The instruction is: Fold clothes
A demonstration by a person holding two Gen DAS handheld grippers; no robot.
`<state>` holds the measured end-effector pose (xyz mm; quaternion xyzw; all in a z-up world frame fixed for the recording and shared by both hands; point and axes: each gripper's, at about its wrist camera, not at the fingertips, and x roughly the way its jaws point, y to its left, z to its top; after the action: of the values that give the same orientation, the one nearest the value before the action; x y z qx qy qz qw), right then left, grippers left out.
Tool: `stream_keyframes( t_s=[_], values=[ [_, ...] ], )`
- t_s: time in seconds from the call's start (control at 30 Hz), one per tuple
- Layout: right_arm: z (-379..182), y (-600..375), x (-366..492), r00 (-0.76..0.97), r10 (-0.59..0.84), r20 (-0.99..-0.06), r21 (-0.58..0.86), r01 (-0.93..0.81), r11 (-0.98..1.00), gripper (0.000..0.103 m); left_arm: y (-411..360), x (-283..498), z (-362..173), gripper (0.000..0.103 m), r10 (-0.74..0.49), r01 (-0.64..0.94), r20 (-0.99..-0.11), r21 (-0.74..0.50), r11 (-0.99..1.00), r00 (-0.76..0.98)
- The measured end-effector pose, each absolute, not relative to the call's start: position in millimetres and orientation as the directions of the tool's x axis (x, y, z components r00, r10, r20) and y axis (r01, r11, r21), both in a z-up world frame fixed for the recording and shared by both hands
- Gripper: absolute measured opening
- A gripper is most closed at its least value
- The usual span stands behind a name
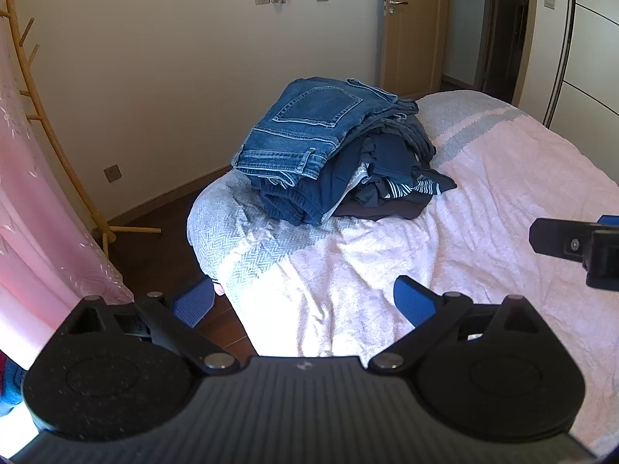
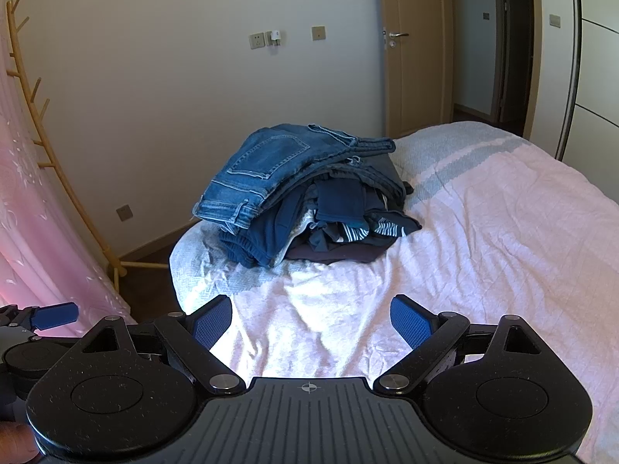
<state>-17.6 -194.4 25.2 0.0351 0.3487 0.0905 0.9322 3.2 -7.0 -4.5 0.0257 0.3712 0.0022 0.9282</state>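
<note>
A pile of folded dark blue clothes (image 1: 371,178) lies on the far left corner of the bed, with folded blue jeans (image 1: 309,127) on top. In the right wrist view the same pile (image 2: 332,224) and jeans (image 2: 267,170) sit straight ahead. My left gripper (image 1: 305,301) is open and empty, hovering over the near corner of the bed, well short of the pile. My right gripper (image 2: 311,324) is open and empty too, above the pink bedspread. Each gripper shows at the edge of the other's view: the right one (image 1: 572,243), the left one (image 2: 50,315).
The bed (image 1: 503,212) has a pink-white cover with a grey herringbone band. A wooden coat rack (image 1: 50,127) and pink curtain (image 1: 35,232) stand at the left. Dark floor (image 1: 162,224) runs beside the bed; a door (image 1: 410,27) is at the back.
</note>
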Motion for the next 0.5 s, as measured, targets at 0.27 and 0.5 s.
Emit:
stream_keyframes(
  t_s=[0.27,0.5],
  values=[
    [20.4,-199.9,-18.2,0.739,0.194,-0.645,0.132,-0.143,0.981,0.092,-10.5,1.3,-6.3,0.098,0.025,0.015,-0.69,0.052,0.999,0.723],
    [18.2,-200.5,-19.4,0.74,0.194,-0.644,0.131,-0.143,0.981,0.092,-13.6,1.1,-6.4,0.098,0.021,0.021,-0.693,0.051,0.998,0.721]
  ],
)
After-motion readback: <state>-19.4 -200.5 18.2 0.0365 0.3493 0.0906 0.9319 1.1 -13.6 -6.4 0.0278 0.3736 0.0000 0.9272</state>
